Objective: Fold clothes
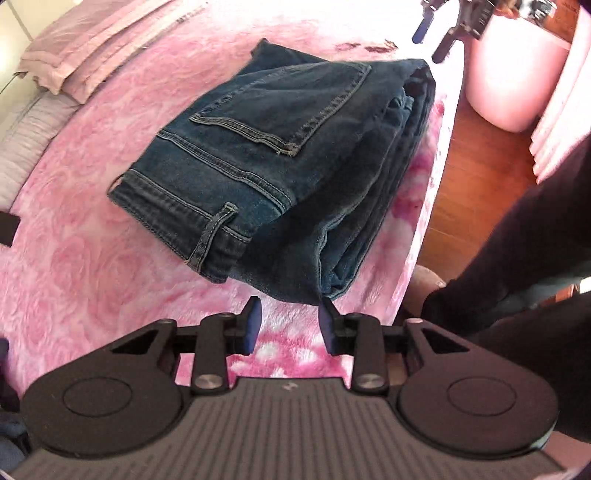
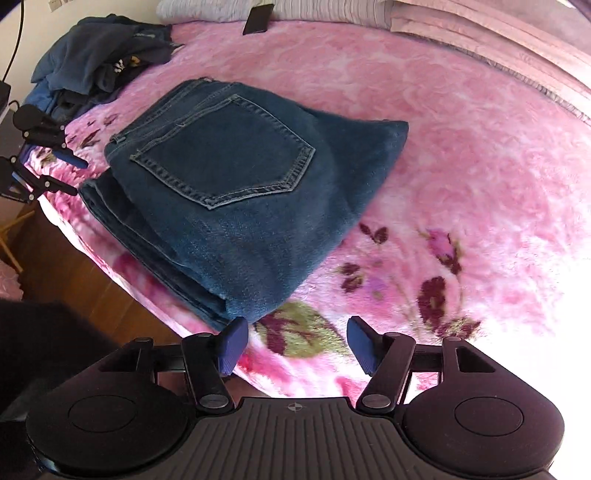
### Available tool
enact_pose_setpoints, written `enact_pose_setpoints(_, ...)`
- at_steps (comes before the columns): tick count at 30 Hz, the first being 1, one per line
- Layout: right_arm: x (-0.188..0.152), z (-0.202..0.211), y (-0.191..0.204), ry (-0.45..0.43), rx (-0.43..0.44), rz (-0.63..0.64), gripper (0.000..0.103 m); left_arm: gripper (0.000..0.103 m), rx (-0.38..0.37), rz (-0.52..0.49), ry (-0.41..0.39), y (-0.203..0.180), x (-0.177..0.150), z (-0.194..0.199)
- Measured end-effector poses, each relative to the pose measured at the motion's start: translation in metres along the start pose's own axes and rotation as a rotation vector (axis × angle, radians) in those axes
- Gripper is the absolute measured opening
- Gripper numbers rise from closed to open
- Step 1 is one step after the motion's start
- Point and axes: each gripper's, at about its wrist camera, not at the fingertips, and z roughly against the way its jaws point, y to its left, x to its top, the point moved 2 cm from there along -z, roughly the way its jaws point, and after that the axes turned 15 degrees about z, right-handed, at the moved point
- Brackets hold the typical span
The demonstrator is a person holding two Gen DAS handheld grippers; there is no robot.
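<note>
A pair of dark blue jeans [image 1: 280, 162] lies folded into a thick stack on the pink floral blanket [image 1: 92, 258], back pocket up, near the bed's edge. My left gripper [image 1: 290, 314] is open and empty, its fingertips just short of the stack's near corner. In the right wrist view the same jeans [image 2: 240, 177] lie ahead. My right gripper [image 2: 297, 336] is open and empty, just off the stack's near corner. The left gripper also shows in the right wrist view [image 2: 70, 173] and the right gripper in the left wrist view [image 1: 432, 44], each open.
A heap of dark unfolded clothes [image 2: 103, 51] lies at the far left of the bed. Folded pink bedding [image 1: 92, 48] and a black phone [image 2: 258, 18] lie near the headboard. Wooden floor [image 1: 480, 177] and a pink bin [image 1: 517, 74] are beside the bed. A dark-clothed leg [image 1: 517, 258] stands at the edge.
</note>
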Motion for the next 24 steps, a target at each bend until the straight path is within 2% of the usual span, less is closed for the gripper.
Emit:
enact_pose_setpoints(3,0.007,0.002,0.01,-0.008,-0.007,0.008,0.063,0.031,0.031,0.002,-0.044,0.001,0.003,0.006)
enact_pose_setpoints(5,0.014,0.004,0.019,-0.027,-0.026,0.029,0.063,0.033,0.082,-0.013,-0.096,0.005,0.007,0.011)
enact_pose_setpoints(6,0.019,0.004,0.025,-0.041,-0.042,0.045,0.063,0.036,0.109,-0.036,-0.124,0.007,0.01,0.01)
enact_pose_setpoints(9,0.035,0.005,0.044,-0.086,-0.087,0.1,0.063,0.037,0.161,-0.135,-0.193,0.011,0.013,0.001)
enact_pose_setpoints(14,0.056,-0.009,0.074,-0.166,-0.122,0.219,0.063,0.04,0.194,-0.366,-0.282,0.001,-0.004,-0.021)
enact_pose_setpoints(16,0.058,-0.019,0.083,-0.193,-0.136,0.273,0.063,0.041,0.231,-0.408,-0.324,-0.002,-0.011,-0.031)
enact_pose_setpoints(19,0.052,-0.04,0.095,-0.227,-0.182,0.371,0.063,0.041,0.294,-0.417,-0.4,-0.006,-0.02,-0.045)
enact_pose_setpoints(24,0.028,-0.078,0.114,-0.291,-0.371,0.589,0.063,0.039,0.375,-0.431,-0.508,-0.015,-0.033,-0.059)
